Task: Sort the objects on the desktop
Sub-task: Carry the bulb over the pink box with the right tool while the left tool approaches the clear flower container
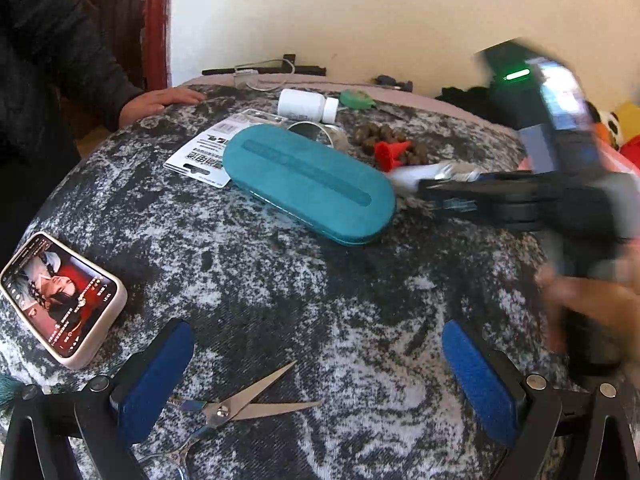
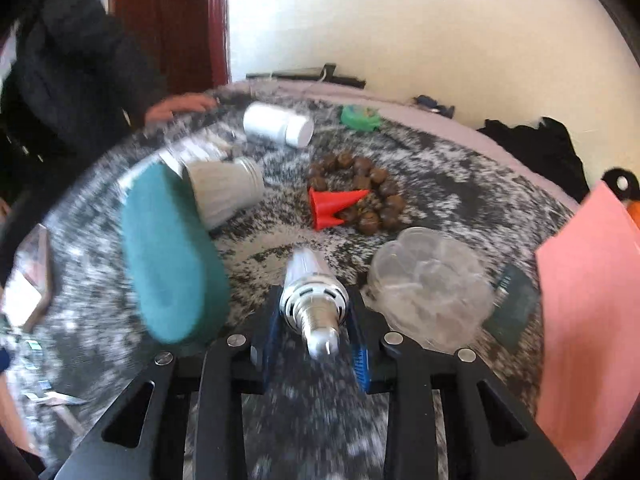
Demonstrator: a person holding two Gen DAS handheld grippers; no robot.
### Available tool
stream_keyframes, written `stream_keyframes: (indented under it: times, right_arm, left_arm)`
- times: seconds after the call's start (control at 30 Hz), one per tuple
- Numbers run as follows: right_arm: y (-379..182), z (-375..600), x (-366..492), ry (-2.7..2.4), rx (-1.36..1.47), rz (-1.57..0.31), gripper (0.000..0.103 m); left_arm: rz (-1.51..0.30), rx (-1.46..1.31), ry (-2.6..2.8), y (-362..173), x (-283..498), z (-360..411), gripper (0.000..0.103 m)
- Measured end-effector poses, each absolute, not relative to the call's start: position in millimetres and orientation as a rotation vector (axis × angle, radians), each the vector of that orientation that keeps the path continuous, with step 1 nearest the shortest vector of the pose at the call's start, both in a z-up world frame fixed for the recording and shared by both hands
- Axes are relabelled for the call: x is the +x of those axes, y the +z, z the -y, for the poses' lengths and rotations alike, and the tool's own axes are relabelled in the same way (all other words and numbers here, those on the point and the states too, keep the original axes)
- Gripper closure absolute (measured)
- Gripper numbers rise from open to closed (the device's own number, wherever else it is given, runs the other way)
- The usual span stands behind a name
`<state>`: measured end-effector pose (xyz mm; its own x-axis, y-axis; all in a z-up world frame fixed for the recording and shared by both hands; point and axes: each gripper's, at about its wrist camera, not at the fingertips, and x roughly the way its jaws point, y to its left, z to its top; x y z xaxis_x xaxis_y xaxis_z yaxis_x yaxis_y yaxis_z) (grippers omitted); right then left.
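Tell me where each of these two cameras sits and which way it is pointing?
Left wrist view: rides the left claw, looking forward over the table; its open blue pads frame scissors, a phone at left.
Right wrist view: rides the right claw, looking along the table toward the wall; the claw grips a bulb.
Shared: teal case, white bottle, red cone.

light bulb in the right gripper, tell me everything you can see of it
The light bulb is white above a silvery vented collar and a metal screw base. It lies roughly level, base toward the camera, white end pointing away. The right gripper is shut on it, blue pads pressing the collar from both sides. It hangs just above the mottled cloth, between the teal case and a clear plastic container.
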<state>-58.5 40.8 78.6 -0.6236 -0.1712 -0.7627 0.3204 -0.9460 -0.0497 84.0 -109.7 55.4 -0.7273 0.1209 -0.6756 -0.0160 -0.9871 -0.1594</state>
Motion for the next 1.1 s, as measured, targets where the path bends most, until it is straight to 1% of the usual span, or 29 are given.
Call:
stream_keyframes:
  times: [0.17, 0.27, 0.37, 0.47, 0.57, 0.7, 0.77, 0.83, 0.9, 0.97, 1.1]
  right_arm:
    - [128, -71, -3, -2.644, 1.068, -0.200, 0.071]
    - [139, -104, 21, -2.666, 1.049, -0.109, 0.071]
    - [139, -136, 31, -2.693, 1.062, -0.048, 0.071]
    - [148, -163, 40, -2.744, 1.038, -0.054, 0.071]
    - [168, -191, 54, -2.812, 0.964, -0.022, 0.071]
    - [193, -228, 69, -2.921, 0.881, 0.024, 0.071]
    - [197, -247, 69, -2.961, 0.881, 0.082, 0.071]
    - [198, -263, 68, -2.991, 0.893, 0.121, 0.071]
    - [197, -275, 65, -3.026, 0.916, 0.112, 0.071]
    - [194, -286, 62, -3.048, 0.944, 0.108, 0.071]
    - [188, -305, 56, -3.049, 0.996, 0.162, 0.071]
  left_arm:
    - [0.272, -1.164, 2.825, 45, 72, 103, 0.001]
    - [0.287, -1.190, 2.779, 40, 66, 88, 0.001]
    - [0.207, -1.187, 2.750, 36, 65, 61, 0.001]
    - [0.118, -1.183, 2.717, 33, 67, 36, 0.001]
    - [0.024, -1.159, 2.683, 31, 68, 9, 0.001]
    - [0.009, -1.056, 2.649, 39, 58, -20, 0.001]
    - [0.000, -0.994, 2.654, 48, 47, -31, 0.001]
    - [-0.060, -0.890, 2.700, 61, 27, -48, 0.001]
    - [-0.093, -0.882, 2.712, 65, -1, -61, 0.001]
    - [-0.082, -0.969, 2.698, 60, -41, -73, 0.001]
    - [-0.029, -1.138, 2.681, 43, -107, -86, 0.001]
